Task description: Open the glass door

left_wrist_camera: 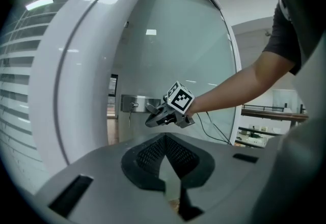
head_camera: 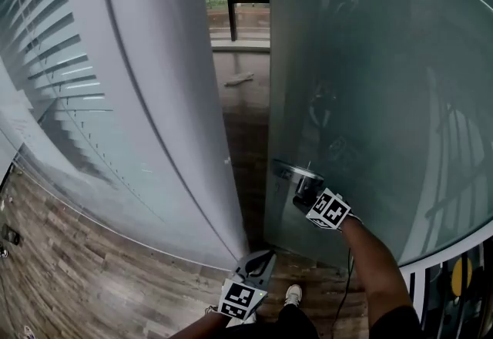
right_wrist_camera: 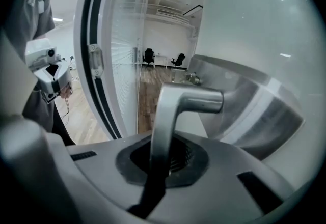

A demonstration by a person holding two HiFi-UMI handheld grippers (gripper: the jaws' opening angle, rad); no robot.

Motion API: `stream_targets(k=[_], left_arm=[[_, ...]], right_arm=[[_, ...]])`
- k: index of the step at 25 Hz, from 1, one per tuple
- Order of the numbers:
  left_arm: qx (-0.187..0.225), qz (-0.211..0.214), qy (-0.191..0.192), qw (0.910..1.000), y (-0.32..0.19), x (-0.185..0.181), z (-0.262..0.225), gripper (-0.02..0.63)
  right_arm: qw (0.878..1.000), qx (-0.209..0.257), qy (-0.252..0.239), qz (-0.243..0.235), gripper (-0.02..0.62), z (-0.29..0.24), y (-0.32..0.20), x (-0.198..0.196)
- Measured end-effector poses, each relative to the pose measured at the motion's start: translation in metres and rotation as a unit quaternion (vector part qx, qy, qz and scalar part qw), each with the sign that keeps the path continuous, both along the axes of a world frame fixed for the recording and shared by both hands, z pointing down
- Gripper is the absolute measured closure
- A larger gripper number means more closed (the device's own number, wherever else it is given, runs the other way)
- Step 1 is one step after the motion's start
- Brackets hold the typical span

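Frosted glass door (head_camera: 370, 99) across the right of the head view, ajar, with a gap along its free edge and wooden floor (head_camera: 92, 276) showing through. Opposite, to the left: broad white frame post (head_camera: 154, 99) and a glazed partition hung with slatted blinds (head_camera: 62, 75).

Probably heavy and stiff, being a full-height pane; slow to start and slow to stop, so better drawn with a steady pull than a jerk. Brittle at the edges, and too slick on the face for any pad to hold; no use pressing on the pane itself.

Brushed metal lock plate (head_camera: 286, 169) set at the door's free edge, carrying a lever handle (right_wrist_camera: 175, 111). Smooth steel, rigid, apt to slide under a loose grip. Best taken on the straight bar, well out from the pivot, for leverage.

Right gripper (head_camera: 306, 192) clamped tight on that lever, one pad on either side of the bar, plain in the right gripper view. At the proper hold already, by the look of it.

Left gripper (head_camera: 262, 259) low, near the person's shoe (head_camera: 293, 295), well apart from the door, drawn to a narrow point with nothing between the pads. Spare for now; possibly of use to steady the door's edge.
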State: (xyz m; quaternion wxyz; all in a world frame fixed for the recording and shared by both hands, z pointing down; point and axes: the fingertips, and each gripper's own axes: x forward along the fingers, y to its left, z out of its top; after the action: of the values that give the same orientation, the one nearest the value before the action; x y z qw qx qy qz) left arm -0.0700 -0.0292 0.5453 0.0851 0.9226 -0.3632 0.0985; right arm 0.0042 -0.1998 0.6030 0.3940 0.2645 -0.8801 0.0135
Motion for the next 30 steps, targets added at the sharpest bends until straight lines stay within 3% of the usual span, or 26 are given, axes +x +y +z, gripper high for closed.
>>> stream_targets(k=[9,20,26,30], left_arm=[[0.004,-0.032,0.001,0.9995,-0.052,0.039,-0.008,0.603],[-0.009,-0.082,0.003,0.9966,-0.098,0.079,0.003,0.603],[-0.017,-0.109,-0.002,0.9939,-0.124,0.085,0.009,0.603],[-0.016,-0.122,-0.011,0.9924,-0.137,0.091,0.009,0.603]], right_arm=[[0.999,0.005,0.004,0.032,0.581,-0.027,-0.092,0.051],[0.992,-0.006,0.039,0.116,0.580,-0.032,-0.196,0.146],[0.982,-0.021,0.005,0.186,0.529,-0.037,-0.243,0.209],[0.970,0.006,-0.035,0.241,0.529,-0.033,-0.256,0.263]])
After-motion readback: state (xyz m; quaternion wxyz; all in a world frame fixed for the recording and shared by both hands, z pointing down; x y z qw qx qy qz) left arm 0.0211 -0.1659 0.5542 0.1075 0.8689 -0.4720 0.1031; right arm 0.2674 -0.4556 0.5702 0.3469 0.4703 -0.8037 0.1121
